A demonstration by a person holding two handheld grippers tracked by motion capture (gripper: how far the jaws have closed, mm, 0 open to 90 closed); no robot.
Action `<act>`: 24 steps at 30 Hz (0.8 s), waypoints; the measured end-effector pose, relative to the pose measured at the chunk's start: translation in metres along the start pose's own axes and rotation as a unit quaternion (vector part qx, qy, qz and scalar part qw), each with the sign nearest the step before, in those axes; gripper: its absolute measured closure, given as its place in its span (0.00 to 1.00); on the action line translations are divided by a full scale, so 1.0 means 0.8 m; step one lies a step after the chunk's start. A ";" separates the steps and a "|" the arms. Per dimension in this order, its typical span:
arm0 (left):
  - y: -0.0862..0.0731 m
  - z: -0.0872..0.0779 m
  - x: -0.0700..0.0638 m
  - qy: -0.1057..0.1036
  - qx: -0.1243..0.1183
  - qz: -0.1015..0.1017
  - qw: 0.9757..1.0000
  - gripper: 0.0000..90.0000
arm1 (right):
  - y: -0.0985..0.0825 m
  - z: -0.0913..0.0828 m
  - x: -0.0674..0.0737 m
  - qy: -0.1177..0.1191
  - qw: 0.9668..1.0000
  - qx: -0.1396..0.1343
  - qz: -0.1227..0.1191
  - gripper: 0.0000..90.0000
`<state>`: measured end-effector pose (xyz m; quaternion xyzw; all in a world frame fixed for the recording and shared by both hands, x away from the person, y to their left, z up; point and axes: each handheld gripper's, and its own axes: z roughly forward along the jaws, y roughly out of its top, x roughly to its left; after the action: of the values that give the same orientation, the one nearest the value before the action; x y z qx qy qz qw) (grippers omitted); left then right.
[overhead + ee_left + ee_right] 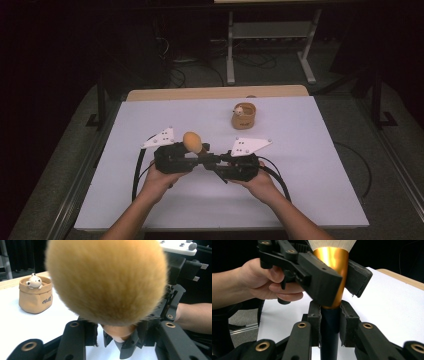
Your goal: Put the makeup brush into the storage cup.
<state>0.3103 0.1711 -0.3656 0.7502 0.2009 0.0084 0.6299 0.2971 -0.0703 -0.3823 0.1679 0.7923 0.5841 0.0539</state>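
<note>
Gold ferrule of the makeup brush (332, 270) is clamped by our left gripper (199, 156); right gripper (216, 161) grips its dark handle just below. Axis upright, bristles at 12 o'clock, both hands equally near, mid-table.

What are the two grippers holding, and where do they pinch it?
Both hold one makeup brush. The right gripper pinches its dark handle; the left gripper pinches the gold collar just under the fluffy bristles.
</note>
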 end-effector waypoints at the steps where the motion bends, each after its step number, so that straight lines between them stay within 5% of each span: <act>1: 0.000 0.000 0.000 -0.001 0.000 0.000 1.000 0.66 | 0.000 0.000 0.000 0.001 1.000 -0.001 0.001 0.81; 13: 0.003 0.000 -0.002 -0.001 0.011 -0.007 1.000 0.69 | -0.001 0.002 0.000 0.001 1.000 -0.001 -0.004 0.79; 24: 0.007 -0.005 -0.002 0.004 0.024 0.000 1.000 0.69 | -0.001 0.001 0.000 -0.004 1.000 0.005 -0.009 0.63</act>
<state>0.3091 0.1740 -0.3591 0.7649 0.2037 0.0063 0.6111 0.2975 -0.0697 -0.3838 0.1635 0.7967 0.5785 0.0618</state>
